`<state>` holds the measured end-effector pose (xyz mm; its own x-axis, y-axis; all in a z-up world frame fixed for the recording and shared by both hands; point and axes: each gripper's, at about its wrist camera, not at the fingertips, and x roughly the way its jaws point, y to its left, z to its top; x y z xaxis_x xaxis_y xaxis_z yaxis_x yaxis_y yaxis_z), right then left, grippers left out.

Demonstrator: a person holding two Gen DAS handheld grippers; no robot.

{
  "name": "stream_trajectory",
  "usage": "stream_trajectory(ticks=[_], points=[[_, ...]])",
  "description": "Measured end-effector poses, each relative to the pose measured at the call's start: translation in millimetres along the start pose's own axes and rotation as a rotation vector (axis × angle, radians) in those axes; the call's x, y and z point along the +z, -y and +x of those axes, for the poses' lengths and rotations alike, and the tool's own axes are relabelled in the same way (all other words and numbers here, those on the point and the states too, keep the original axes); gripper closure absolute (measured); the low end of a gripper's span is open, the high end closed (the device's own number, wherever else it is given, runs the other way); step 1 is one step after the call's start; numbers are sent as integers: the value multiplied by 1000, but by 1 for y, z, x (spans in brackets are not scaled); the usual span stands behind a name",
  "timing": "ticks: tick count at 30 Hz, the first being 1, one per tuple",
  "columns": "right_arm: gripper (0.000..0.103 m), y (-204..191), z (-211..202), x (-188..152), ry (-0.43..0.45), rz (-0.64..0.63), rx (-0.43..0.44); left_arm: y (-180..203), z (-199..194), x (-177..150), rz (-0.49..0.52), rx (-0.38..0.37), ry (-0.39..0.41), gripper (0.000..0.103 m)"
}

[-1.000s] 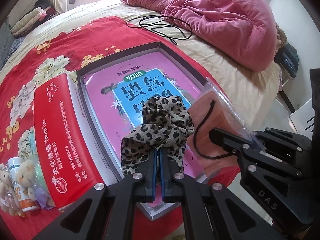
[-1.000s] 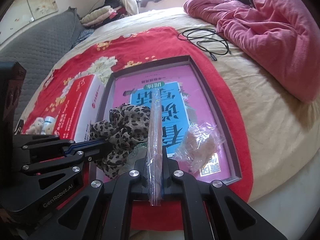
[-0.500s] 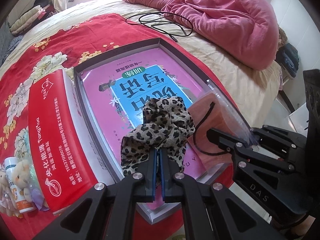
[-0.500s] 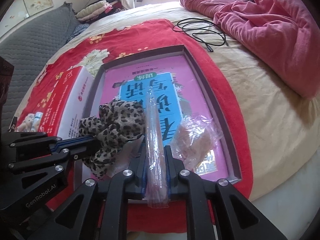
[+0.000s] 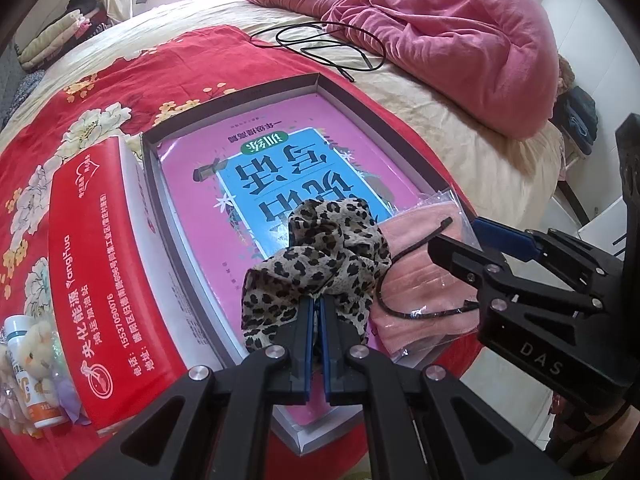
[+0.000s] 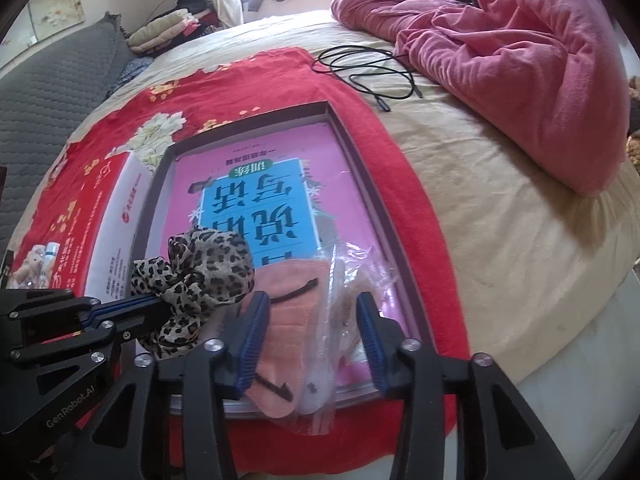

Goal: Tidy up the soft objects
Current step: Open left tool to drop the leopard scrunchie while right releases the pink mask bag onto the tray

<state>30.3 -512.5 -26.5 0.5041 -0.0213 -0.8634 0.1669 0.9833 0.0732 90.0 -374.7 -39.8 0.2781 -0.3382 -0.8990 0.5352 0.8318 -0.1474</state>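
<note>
Left clamped on scrunchie, right letting go of bagged mask over the tray.

I see my left gripper [image 5: 316, 320] pinched tight on the leopard-print scrunchie [image 5: 320, 256], holding it above the near end of the shallow grey tray [image 5: 149, 168] and the pink book [image 5: 272, 184] lying in it. My right gripper [image 6: 312, 340] is opening; the pink face mask in its clear plastic bag [image 6: 296, 320] lies between the blue pads [image 6: 250, 344] without being pressed (it rests on the tray's near right corner, just beside the scrunchie). Red box [image 5: 92, 264] sits against the tray's left side on the red floral blanket [image 5: 72, 92]; black cable [image 6: 368, 68] well beyond.
</note>
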Motion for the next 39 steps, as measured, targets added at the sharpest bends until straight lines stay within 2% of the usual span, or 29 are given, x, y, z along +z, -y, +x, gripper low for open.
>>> stream_trajectory(ticks=[8, 14, 18, 22, 24, 25, 27, 39], points=[[54, 4, -7, -1, -2, 0, -23, -1, -1, 1, -7, -2, -1, 99], [49, 6, -17, -2, 14, 3, -40, 0, -3, 0, -3, 0, 1, 92], [49, 6, -18, -2, 9, -6, -59, 0, -7, -1, 4, -2, 15, 80], [49, 5, -21, -1, 13, -4, -64, 1, -13, -2, 12, -11, 27, 75], [48, 5, -23, 0, 16, -1, -64, 2, -17, -2, 14, -9, 35, 68], [47, 4, -24, 0, 18, 0, -65, 2, -19, -1, 14, -10, 39, 63], [38, 4, -27, 1, 22, 0, -74, 1, -23, -1, 12, -11, 46, 60], [36, -4, -43, 9, 52, -7, -87, 2, -54, 1, 23, 4, 106, 56]])
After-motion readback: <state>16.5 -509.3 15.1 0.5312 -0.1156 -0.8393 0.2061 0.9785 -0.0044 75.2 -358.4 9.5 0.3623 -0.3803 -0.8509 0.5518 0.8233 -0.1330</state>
